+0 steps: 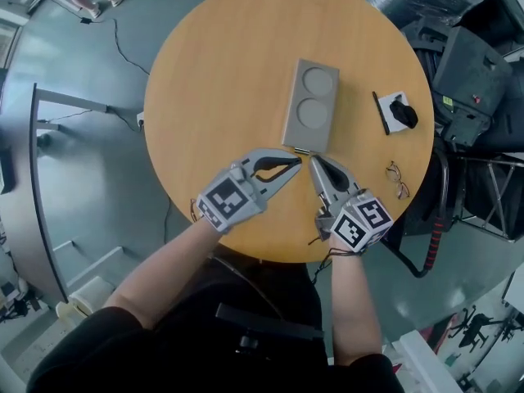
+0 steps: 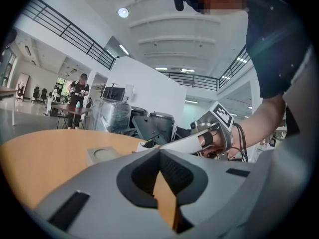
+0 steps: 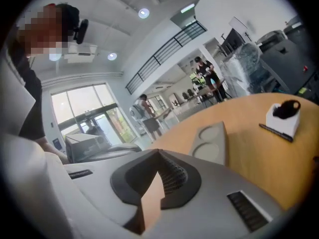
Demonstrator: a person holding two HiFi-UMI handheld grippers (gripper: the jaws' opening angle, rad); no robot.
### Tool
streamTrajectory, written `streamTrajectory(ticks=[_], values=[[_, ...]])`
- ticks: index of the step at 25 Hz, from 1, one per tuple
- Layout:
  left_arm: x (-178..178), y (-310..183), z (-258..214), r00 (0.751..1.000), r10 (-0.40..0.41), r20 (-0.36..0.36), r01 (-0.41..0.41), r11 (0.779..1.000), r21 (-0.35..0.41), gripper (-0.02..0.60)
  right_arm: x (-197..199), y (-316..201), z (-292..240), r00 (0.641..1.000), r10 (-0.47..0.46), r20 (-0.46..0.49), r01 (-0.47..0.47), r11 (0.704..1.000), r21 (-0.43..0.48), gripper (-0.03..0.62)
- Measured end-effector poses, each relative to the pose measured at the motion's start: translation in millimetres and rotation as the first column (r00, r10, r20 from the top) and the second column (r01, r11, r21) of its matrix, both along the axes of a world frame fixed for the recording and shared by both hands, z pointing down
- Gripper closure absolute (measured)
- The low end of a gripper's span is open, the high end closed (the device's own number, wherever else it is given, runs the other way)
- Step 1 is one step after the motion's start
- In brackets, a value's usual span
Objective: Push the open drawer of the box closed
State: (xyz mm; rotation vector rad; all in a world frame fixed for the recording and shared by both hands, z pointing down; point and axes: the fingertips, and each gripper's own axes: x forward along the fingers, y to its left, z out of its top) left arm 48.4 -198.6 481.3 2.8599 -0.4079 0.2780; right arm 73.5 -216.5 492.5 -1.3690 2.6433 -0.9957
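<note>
A grey flat box (image 1: 312,105) with two round recesses on top lies in the middle of the round wooden table (image 1: 213,80). At its near end only a thin dark lip of the drawer (image 1: 302,151) shows. Both grippers sit just in front of that end, tips almost touching each other. My left gripper (image 1: 298,164) is shut and points right towards the box corner. My right gripper (image 1: 313,161) is shut and points up at the box end. The left gripper view shows its jaws (image 2: 159,151) closed with nothing between them and the box (image 2: 102,155) beyond; in the right gripper view the jaws (image 3: 158,152) are likewise closed and the box (image 3: 212,141) lies ahead.
To the right of the box lie a white pad with a black object (image 1: 401,113) and a black pen (image 1: 381,113). A pair of glasses (image 1: 397,178) rests near the table's right edge. Dark chairs and equipment (image 1: 471,72) crowd the floor beyond that edge.
</note>
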Motion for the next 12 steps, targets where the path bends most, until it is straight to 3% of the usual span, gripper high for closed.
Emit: streamTrajectory(ticks=[5, 12], values=[[10, 36, -88, 0.998, 0.017, -0.065, -0.014, 0.999, 0.039, 0.554, 12, 44, -115, 0.99, -0.11, -0.089, 0.128, 0.961, 0.243, 0.589], [6, 100, -209, 0.991, -0.043, -0.126, 0.053, 0.995, 0.079, 0.554, 14, 118, -248, 0.954, -0.216, -0.206, 0.288, 0.847, 0.447, 0.589]])
